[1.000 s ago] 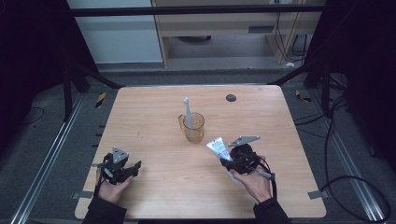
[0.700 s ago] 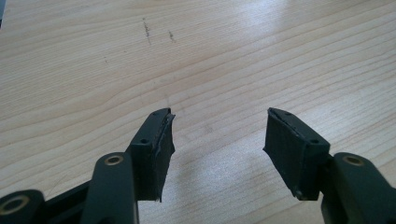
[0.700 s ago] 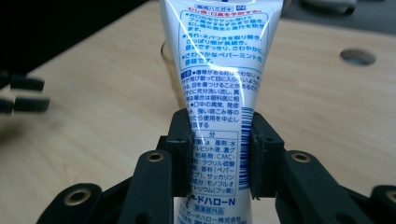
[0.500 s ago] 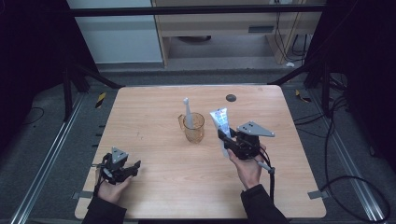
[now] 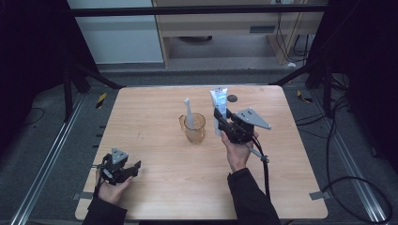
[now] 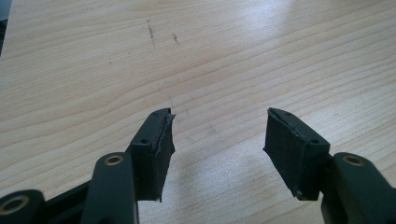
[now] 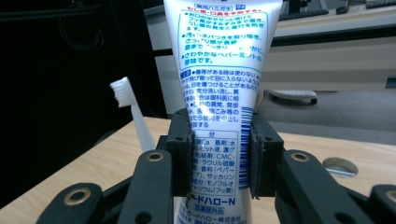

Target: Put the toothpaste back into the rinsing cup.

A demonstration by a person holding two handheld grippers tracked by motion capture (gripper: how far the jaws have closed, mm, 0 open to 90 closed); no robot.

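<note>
Right gripper point(image 5: 220, 123) grips a tube point(image 5: 218, 104) upright, just right of the cup point(image 5: 194, 127).

High view: the tube stands above the worktop point(image 5: 155, 117), clamped low between the right jaws; a toothbrush point(image 5: 188, 112) leans in the cup. The left gripper point(image 5: 123, 169) rests near the worktop's front left corner. Left gripper view: its jaws stand open over bare wood point(image 6: 233, 56), nothing between them. Right gripper view: both pads press the tube's point(image 7: 219, 93) sides, its printed back facing the camera; the toothbrush point(image 7: 133, 114) rises at left.
</note>
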